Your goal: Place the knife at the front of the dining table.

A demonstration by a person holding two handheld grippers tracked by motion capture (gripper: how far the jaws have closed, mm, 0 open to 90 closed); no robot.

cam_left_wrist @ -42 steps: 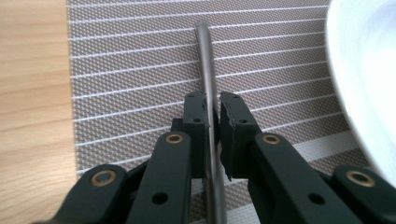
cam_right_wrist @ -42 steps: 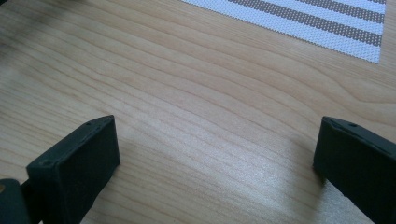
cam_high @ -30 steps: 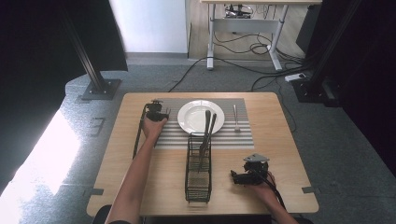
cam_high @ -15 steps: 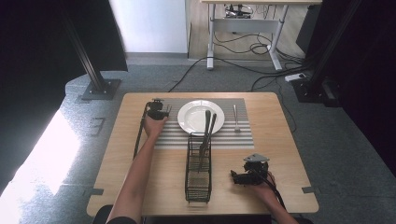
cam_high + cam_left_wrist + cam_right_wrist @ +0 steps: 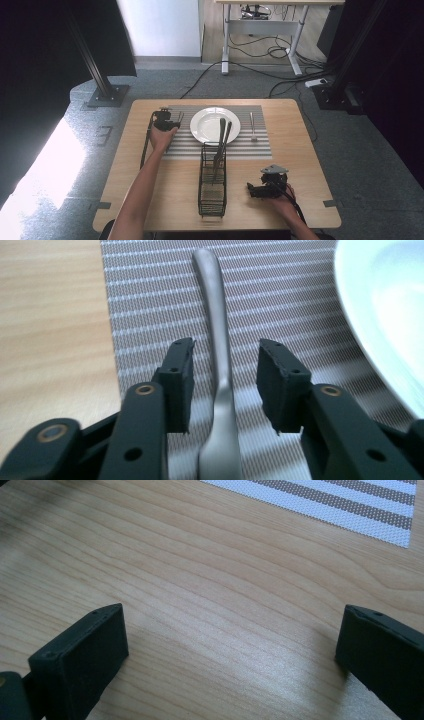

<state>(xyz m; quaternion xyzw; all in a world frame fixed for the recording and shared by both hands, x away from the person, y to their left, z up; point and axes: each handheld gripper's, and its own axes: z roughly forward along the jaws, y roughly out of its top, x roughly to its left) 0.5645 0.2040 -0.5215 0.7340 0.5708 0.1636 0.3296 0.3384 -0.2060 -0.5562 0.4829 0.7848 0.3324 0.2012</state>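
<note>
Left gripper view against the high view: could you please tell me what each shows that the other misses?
Left gripper view: the jaws of the left gripper, which have just been opening, stand clear either side of a metal utensil handle. High view: a wire rack holding utensils, a fork right of the plate, the right gripper. Both: the striped placemat and the plate.

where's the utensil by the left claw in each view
high view: the utensil lies on the striped placemat, left of the white plate, by the left claw.
left gripper view: its handle runs up the middle between the open jaws, untouched.
right gripper view: not in it.
shared landmark: the placemat, also at top right of the right gripper view.
</note>
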